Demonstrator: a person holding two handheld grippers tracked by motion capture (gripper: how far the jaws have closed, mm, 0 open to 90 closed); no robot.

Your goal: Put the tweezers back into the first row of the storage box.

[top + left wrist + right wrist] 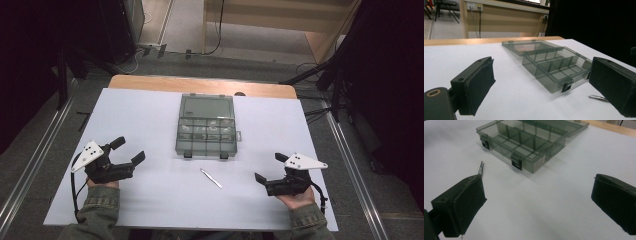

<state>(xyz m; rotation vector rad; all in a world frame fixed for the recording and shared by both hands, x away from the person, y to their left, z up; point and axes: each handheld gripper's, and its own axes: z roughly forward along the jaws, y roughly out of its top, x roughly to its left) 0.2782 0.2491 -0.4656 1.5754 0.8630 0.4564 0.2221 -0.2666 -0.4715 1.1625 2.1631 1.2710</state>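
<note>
A smoky clear compartment box (206,131) lies open in the middle of the white table, its lid (207,106) folded back flat. The box (556,68) (524,141) has several dividers and two dark front latches. Metal tweezers (211,178) lie just in front of it, with the tips (480,168) (598,97) showing past the jaws. My left gripper (128,151) rests at the left, open and holding nothing. My right gripper (270,167) rests at the right, open as well, jaws wide apart.
A white sheet (150,195) covers the wooden table (150,82). Dark curtains and stands flank both sides. Cables and a wooden cabinet (499,20) lie beyond the far edge.
</note>
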